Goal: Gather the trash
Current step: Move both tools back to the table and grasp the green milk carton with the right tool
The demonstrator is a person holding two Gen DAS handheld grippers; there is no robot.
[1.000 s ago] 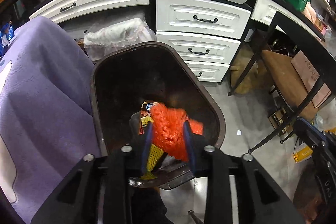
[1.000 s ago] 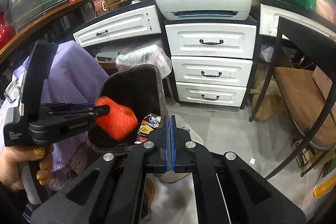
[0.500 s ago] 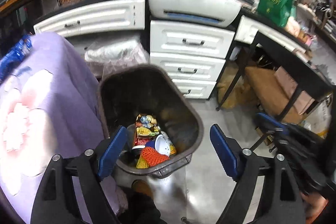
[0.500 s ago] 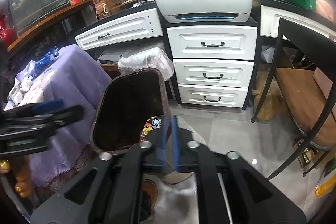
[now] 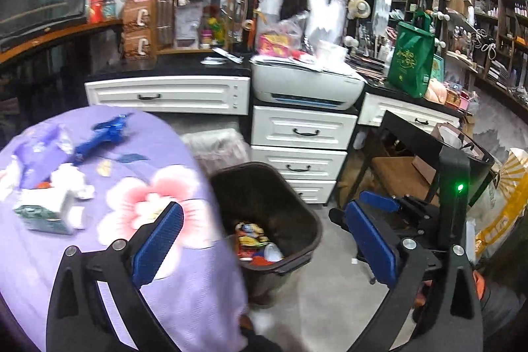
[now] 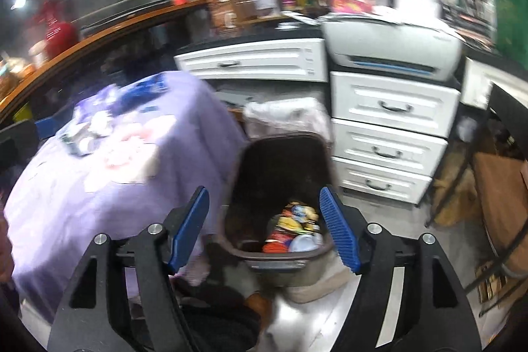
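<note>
A dark brown trash bin (image 5: 307,231) stands on the floor beside the purple-clothed table (image 5: 184,279). It holds wrappers, a white cup and the orange net (image 5: 260,260). My left gripper (image 5: 264,248) is open and empty, raised above the table edge and the bin. On the table lie a blue wrapper (image 5: 102,134), white crumpled paper (image 5: 71,178) and a small box (image 5: 46,210). My right gripper (image 6: 265,230) is open and empty above the bin (image 6: 237,240), with the orange net (image 6: 275,248) inside. The right gripper also shows in the left wrist view (image 5: 379,203).
White drawers (image 5: 300,150) and a printer (image 5: 307,84) stand behind the bin. A clear bag (image 5: 217,147) sits between table and drawers. A black desk frame (image 5: 429,154) with boxes under it stands at the right. A green bag (image 5: 412,58) sits on the counter.
My left gripper opened and dropped the orange net into the bin, then rose and swung left over the table. My right gripper went from shut to open and moved over the bin.
</note>
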